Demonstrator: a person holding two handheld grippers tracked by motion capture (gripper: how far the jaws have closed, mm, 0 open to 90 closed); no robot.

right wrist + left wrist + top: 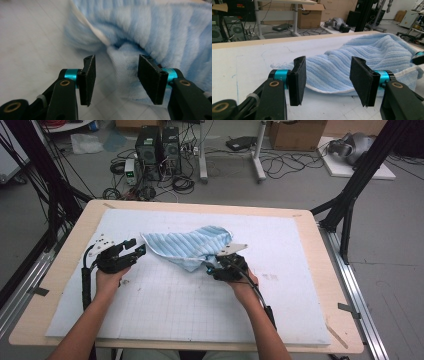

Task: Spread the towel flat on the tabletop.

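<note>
Here, towel [192,247] between tools (both open).

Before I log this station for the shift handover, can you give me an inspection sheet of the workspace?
Surface: wooden table under a white gridded mat.
Job's things: blue striped towel, crumpled at mid-mat.
Clutter: nothing seen on the mat.
Grippers: left gripper open at the towel's left edge; right gripper open, towel fold between its jaws, not pinched.
Cables: one trails along each forearm.
Surroundings: computer towers, floor cables, cardboard boxes.
</note>
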